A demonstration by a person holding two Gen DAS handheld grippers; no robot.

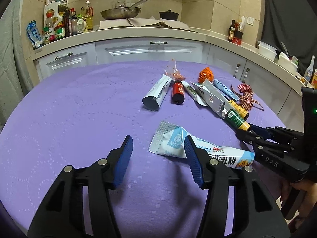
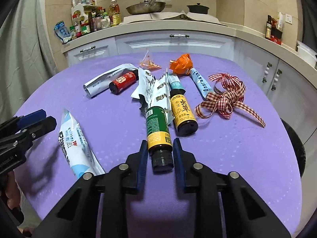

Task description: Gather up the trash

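Observation:
On the purple tablecloth [image 1: 79,119] lies a scatter of trash. My right gripper [image 2: 160,141] is shut on the cap end of a green and yellow bottle [image 2: 156,123], which lies flat with its pads pressed against both sides. My left gripper [image 1: 158,138] stands open over the cloth. Its right finger rests at a white and blue pouch [image 1: 172,138], and nothing sits between its pads. The right gripper [image 1: 249,132] reaches in from the right edge of the left wrist view, onto the green bottle [image 1: 235,119]. The left gripper [image 2: 39,119] shows at the left edge of the right wrist view, beside the pouch [image 2: 73,136].
Beside the green bottle lie a yellow-label bottle [image 2: 183,111], a red bottle [image 2: 122,82], crumpled silver wrappers [image 2: 156,91], a blue sachet [image 2: 201,82], an orange bag [image 2: 181,63] and a checked ribbon [image 2: 227,99]. A kitchen counter [image 1: 138,31] with bottles and pans runs behind the table.

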